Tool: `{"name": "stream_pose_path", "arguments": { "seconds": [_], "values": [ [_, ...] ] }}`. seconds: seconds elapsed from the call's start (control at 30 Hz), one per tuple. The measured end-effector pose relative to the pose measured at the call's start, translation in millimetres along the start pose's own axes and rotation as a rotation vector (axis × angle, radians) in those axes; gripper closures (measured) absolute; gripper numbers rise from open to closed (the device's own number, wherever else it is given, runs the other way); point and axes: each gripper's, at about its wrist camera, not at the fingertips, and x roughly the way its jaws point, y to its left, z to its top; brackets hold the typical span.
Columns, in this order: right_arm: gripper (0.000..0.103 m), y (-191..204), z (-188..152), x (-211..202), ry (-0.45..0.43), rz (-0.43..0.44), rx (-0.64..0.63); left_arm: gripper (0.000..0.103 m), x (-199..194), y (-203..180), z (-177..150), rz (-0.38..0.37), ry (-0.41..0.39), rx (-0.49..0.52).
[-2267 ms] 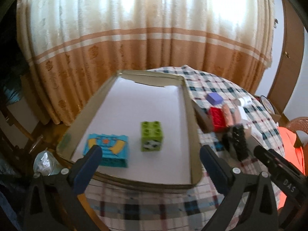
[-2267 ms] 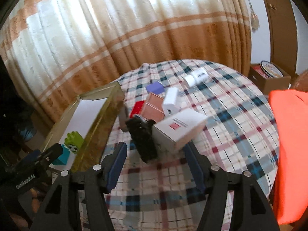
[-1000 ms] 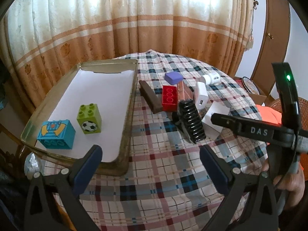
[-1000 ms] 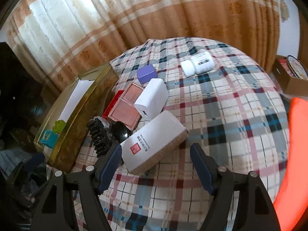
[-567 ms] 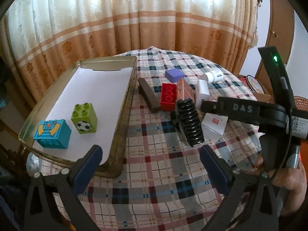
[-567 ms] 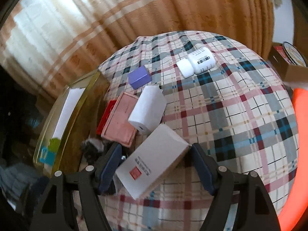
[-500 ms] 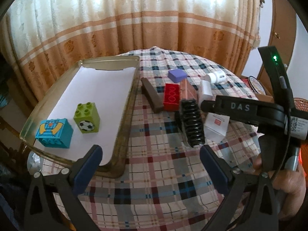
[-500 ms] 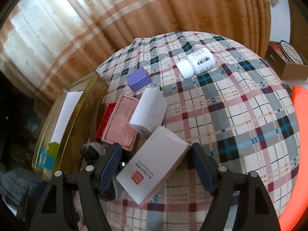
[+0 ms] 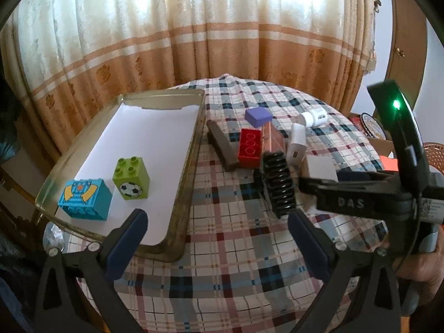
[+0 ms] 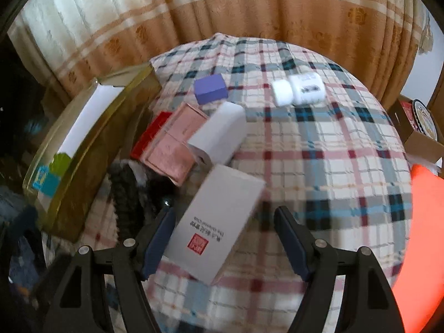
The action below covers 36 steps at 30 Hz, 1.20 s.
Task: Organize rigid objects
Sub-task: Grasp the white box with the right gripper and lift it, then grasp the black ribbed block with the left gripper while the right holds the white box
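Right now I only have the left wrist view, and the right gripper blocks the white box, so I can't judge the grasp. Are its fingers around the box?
Observer: Yes. The right gripper is open, and the near end of the white box lies between its fingers.
Operator: Is the box square to the fingers?
Observer: No, it lies at an angle, with its far end close to the white charger.
Operator: Anything crowding the finger nearer the tray?
Observer: The black ribbed object sits just beside that finger, though it is blurred.
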Motion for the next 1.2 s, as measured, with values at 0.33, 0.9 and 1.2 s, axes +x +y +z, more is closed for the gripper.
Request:
{"name": "stream_pose_path", "arguments": {
  "seconds": [0.33, 0.9, 1.2],
  "values": [
    [0.031, -22, -22, -21, -0.025, -0.107, -0.129, 0.001, 12, -25, 17, -0.059, 0.015, 0.002],
    [0.059, -27, -34, -19, -0.175, -0.082, -0.088, 0.007, 64, -39, 23, -0.009, 0.145, -0.078],
    [0.060, -57, -50, -49, -0.256, 0.007, 0.062, 0.032, 77, -53, 22, -0.062, 0.204, -0.080]
  ]
}}
